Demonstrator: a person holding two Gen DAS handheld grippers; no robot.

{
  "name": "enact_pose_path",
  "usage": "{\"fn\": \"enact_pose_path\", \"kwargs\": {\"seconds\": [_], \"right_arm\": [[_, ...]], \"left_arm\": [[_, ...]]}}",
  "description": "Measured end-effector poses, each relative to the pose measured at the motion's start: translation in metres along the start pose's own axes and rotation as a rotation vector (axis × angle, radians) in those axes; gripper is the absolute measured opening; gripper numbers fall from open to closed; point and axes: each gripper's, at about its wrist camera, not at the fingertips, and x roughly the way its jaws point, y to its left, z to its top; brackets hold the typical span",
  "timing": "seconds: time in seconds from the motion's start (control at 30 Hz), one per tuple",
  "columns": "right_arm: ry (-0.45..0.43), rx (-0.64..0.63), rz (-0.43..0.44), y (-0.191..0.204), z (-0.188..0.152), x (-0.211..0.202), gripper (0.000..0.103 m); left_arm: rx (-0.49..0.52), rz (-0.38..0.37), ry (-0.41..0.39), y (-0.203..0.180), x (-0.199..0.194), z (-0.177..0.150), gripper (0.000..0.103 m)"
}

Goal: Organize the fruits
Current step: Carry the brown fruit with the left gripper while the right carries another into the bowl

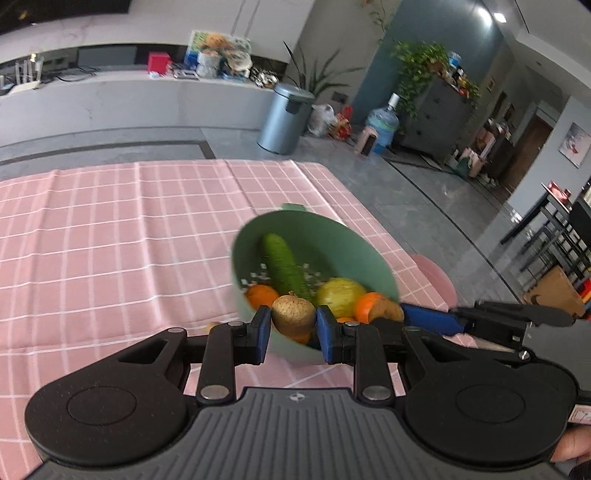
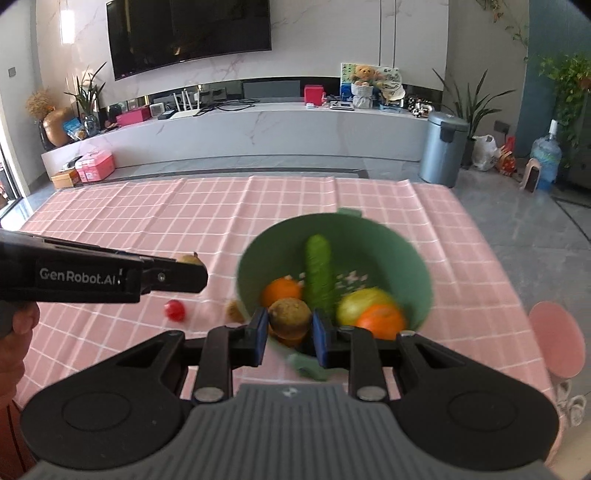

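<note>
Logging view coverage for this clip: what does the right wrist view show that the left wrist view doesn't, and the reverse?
Only the right wrist view shows a small red fruit loose on the tablecloth and the wall TV. Only the left wrist view shows the dark shelving at far right. Both show the green bowl holding a cucumber, oranges and a yellow-green fruit, and a brown kiwi held in each view's own gripper: left gripper, right gripper.

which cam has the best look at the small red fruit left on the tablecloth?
Right wrist view. The small red fruit lies in the open on the pink checked tablecloth, left of the green bowl, below the left gripper. The left wrist view does not show it at all.
</note>
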Motion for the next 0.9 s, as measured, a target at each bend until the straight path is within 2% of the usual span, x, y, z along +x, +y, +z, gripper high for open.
{"fn": "enact_pose_path", "kwargs": {"seconds": [0.1,0.37,0.63,0.9], "right_arm": [[0.009,-0.025,-0.023,-0.011,0.008,0.005,0.021],[0.076,-0.057,-0.048,-0.037,0.022,0.033,0.021],[0.124,-0.097,-0.043,-0.034,0.022,0.06,0.021],[0.139,-0.122,-0.05,-0.031,0.023,0.07,0.022]], "left_arm": [[0.009,-0.019,0.027,-0.005,0.014,0.008,0.03],[0.051,0.006,0.102,-0.012,0.049,0.016,0.03],[0.062,0.017,0.175,-0.008,0.073,0.012,0.03],[0.061,0.027,0.21,-0.002,0.085,0.009,0.03]]}}
